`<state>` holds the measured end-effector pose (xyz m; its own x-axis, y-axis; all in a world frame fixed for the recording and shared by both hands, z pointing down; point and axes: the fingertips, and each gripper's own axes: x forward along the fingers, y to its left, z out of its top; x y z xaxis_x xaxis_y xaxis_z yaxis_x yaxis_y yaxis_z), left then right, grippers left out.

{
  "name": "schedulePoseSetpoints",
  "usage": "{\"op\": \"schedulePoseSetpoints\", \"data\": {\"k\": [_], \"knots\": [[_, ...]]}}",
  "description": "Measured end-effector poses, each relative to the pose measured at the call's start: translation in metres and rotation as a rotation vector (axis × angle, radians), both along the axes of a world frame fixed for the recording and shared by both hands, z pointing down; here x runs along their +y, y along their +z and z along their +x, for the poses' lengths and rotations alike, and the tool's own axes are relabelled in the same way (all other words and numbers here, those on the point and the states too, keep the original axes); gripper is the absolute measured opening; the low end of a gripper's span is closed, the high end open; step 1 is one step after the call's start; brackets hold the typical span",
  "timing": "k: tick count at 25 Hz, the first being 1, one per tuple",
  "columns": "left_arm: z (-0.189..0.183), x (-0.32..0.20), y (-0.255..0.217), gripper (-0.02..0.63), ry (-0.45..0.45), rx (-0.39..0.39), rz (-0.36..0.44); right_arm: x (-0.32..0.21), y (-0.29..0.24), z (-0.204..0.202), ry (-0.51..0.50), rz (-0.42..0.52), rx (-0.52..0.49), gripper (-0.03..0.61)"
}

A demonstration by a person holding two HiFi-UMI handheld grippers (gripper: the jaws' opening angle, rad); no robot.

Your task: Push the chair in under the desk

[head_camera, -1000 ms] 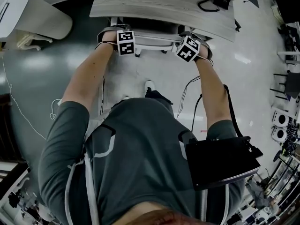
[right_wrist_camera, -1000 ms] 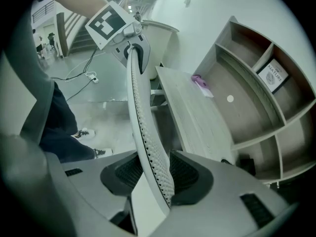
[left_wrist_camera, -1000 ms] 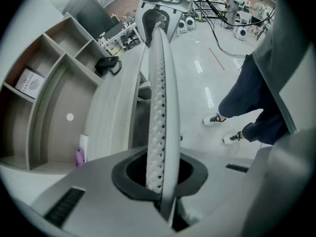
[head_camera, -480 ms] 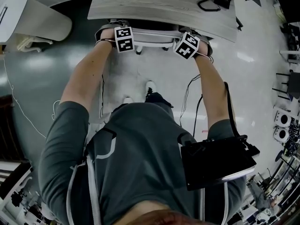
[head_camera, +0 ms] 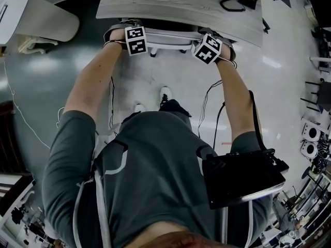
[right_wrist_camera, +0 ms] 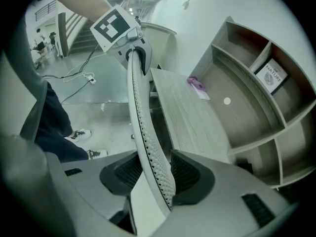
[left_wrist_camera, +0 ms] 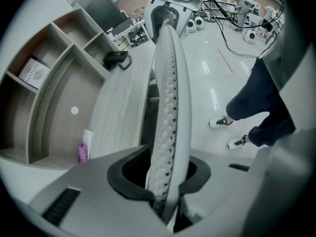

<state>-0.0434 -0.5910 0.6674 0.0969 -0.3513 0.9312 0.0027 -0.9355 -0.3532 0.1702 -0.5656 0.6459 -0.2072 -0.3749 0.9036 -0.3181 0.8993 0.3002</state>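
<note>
The white mesh chair backrest [head_camera: 165, 37] stands upright at the edge of the pale wood desk [head_camera: 176, 6]. My left gripper [head_camera: 129, 35] straddles its left end and my right gripper [head_camera: 212, 46] its right end. In the left gripper view the backrest [left_wrist_camera: 165, 107] runs between the jaws of the left gripper [left_wrist_camera: 163, 181], with a dark gap on its left side. In the right gripper view the backrest [right_wrist_camera: 143, 122] passes through the right gripper [right_wrist_camera: 150, 174], close to the right pad and clear of the left one. Both pairs of jaws have just been opening.
A black loop-shaped object [head_camera: 230, 5] lies on the desk. Wall shelves hold a boxed book [right_wrist_camera: 273, 76], and a small purple thing [right_wrist_camera: 196, 84] sits at the desk's back edge. The person's feet [head_camera: 164, 94] stand behind the chair, and cables [head_camera: 20, 118] trail over the floor.
Both grippers and the backrest have moved a little toward the desk, so the chair's top now lies closer under the desk edge.
</note>
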Motion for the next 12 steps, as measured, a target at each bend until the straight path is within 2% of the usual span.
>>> {"op": "schedulePoseSetpoints", "data": {"k": [6,8,10,12], "knots": [[-0.005,0.009,-0.020,0.153,-0.056,0.045,-0.011,0.010,-0.006,-0.002,0.013,-0.015,-0.071,0.184],[-0.008,0.012,-0.034,0.167,-0.064,0.082,0.005,0.013,-0.015,-0.004,0.033,-0.009,-0.102,0.192],[-0.011,0.017,-0.052,0.167,-0.085,0.157,0.039,0.019,-0.032,-0.007,0.060,0.005,-0.146,0.192],[-0.013,0.025,-0.075,0.167,-0.129,0.270,0.082,0.030,-0.055,-0.013,0.107,0.016,-0.221,0.190]]}}
